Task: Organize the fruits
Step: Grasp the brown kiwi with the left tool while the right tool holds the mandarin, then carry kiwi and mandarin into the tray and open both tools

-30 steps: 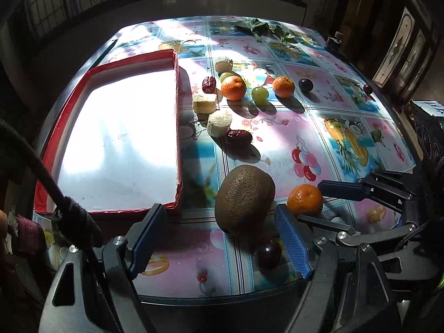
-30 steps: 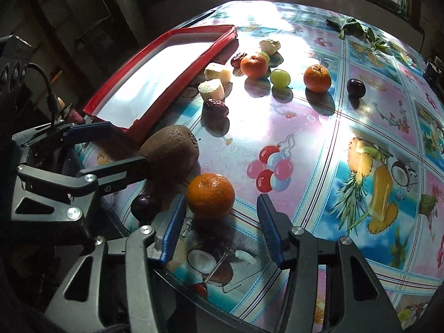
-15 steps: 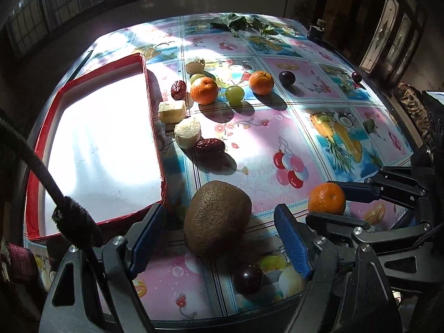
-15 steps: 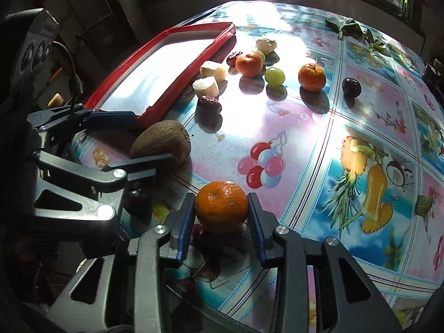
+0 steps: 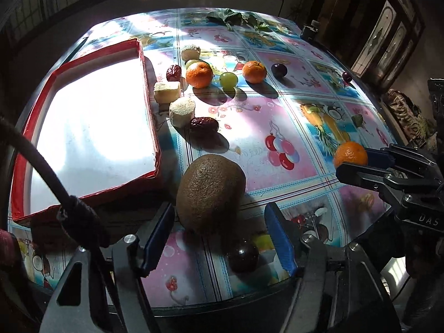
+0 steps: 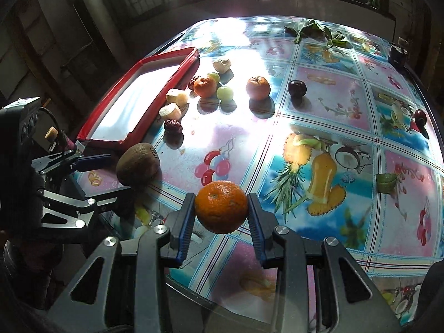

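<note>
A brown kiwi (image 5: 211, 194) lies on the fruit-print tablecloth just off the near corner of the red tray (image 5: 147, 83). My left gripper (image 5: 219, 222) straddles it. Its jaws are closing, with a gap still showing between the blue pads and the kiwi on both sides. A dark round fruit (image 5: 242, 255) sits on the cloth between the fingers, nearer to me. My right gripper (image 6: 221, 213) is shut on an orange tangerine (image 6: 221, 206) and holds it just above the table. The left wrist view shows that tangerine (image 5: 350, 154) at the right edge.
Beyond the kiwi lie two more tangerines (image 5: 199, 74) (image 5: 254, 71), a green grape (image 5: 228, 80), a dark plum (image 5: 279, 70), two red dates (image 5: 204, 124) and pale cut pieces (image 5: 181, 111). Green leaves (image 5: 230, 18) lie at the far edge. The table's near edge runs under both grippers.
My right gripper closed on the tangerine and raised it off the cloth, moving right. The left gripper's jaws narrowed around the kiwi.
</note>
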The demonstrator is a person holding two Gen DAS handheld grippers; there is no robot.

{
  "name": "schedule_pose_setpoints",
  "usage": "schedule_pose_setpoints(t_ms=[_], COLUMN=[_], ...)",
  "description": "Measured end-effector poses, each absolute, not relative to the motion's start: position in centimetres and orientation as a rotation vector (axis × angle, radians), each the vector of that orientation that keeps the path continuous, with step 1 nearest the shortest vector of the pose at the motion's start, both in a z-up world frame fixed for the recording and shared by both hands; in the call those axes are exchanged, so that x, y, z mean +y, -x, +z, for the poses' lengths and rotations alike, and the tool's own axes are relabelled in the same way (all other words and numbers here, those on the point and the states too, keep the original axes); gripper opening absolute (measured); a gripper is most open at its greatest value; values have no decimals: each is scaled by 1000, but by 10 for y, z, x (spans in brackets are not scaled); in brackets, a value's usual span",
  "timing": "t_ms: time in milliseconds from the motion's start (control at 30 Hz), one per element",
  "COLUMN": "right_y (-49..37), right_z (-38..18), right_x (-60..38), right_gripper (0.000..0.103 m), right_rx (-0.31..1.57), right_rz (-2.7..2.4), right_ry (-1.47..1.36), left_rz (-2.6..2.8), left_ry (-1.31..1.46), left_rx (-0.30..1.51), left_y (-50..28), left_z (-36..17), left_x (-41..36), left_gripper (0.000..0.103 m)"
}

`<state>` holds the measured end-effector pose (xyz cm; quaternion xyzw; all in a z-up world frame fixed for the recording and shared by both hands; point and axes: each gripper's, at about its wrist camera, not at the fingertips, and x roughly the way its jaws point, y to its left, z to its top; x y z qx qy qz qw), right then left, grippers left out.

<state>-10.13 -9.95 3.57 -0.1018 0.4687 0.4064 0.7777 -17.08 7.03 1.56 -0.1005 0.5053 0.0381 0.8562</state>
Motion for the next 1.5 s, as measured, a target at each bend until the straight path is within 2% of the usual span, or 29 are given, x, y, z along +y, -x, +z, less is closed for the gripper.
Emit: schedule_pose_setpoints(t_ms=[267,367,867,1500], right_y=[104,104,107,120], right_z=[33,32,46,60], right_x=[-94,-94,-84,-30], right_gripper=[39,39,39,39], right_rx=[1012,1011,976,950], right_rz=[896,888,863,951], right_ry=[238,243,240,251], left_rz=[106,118,226,402], left_ry=[208,179,204,259], left_rx=[1073,1060,899,865], left_y=[150,154,196,228], left_z=[7,10,74,80], left_x=[71,64,79,145], left_gripper=[49,47,47,47])
